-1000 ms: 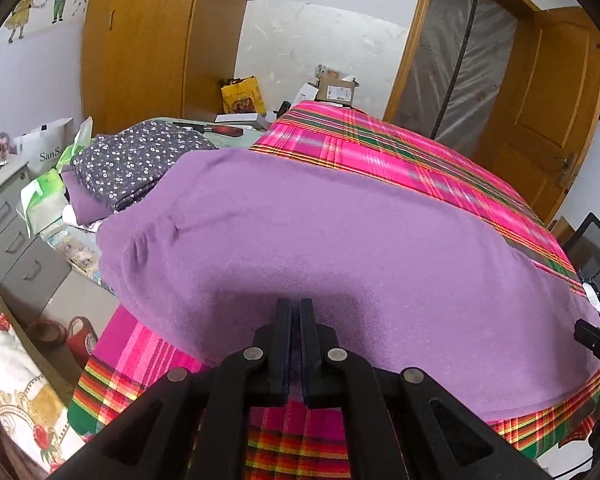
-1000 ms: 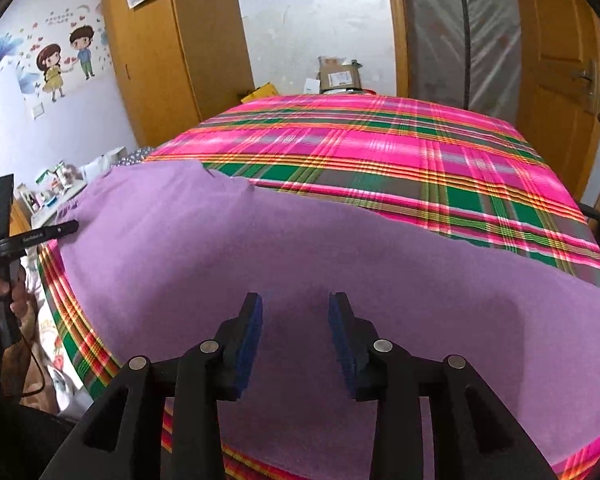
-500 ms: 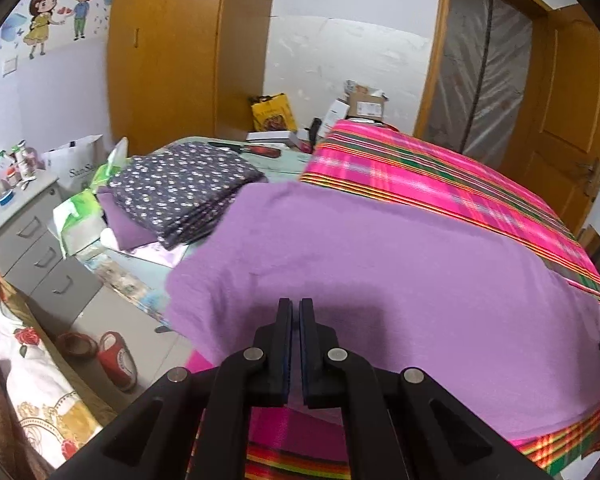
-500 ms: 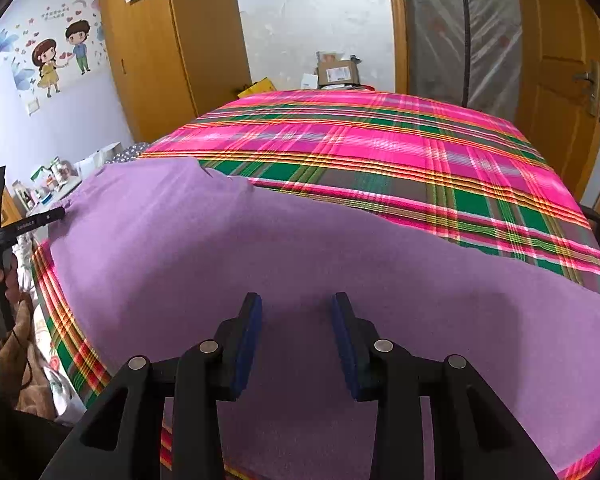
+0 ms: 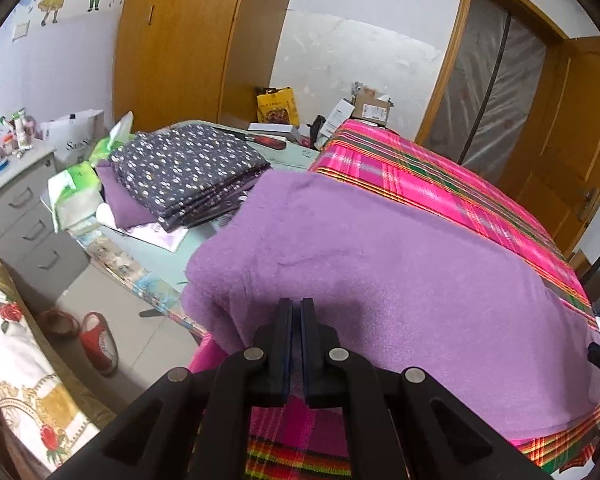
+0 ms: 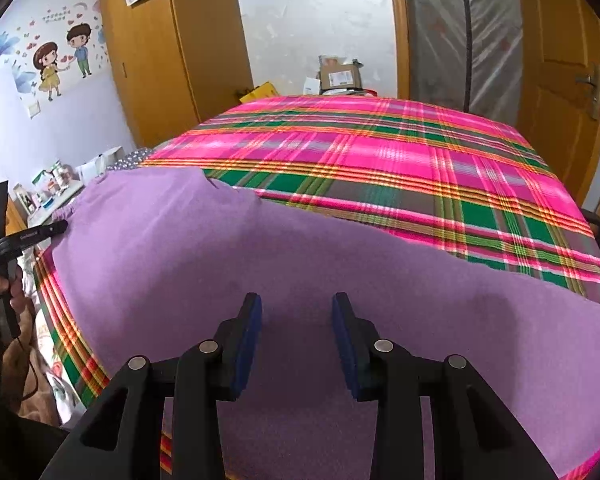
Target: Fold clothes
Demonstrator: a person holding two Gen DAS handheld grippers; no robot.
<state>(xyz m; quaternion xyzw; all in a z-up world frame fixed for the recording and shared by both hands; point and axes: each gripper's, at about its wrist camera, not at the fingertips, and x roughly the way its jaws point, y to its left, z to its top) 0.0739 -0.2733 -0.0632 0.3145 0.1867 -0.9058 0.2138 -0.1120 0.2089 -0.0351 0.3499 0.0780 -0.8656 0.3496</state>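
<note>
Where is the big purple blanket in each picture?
Left wrist view: the purple blanket fills the middle, with its near edge at the shut left hand-held gripper.
Right wrist view: the purple blanket spreads across the lower half, under the open right hand-held gripper.
Shared landmark: the pink plaid bedcover behind it.

Purple fleece garment (image 5: 380,264) ahead of black jaws, blue pads (image 6: 249,332). Bedspread (image 6: 380,160) beyond: pink-green-orange plaid. Left of jaws: folded navy cloth (image 5: 188,172), white floral dots; red slippers (image 5: 98,340) below-left.
</note>
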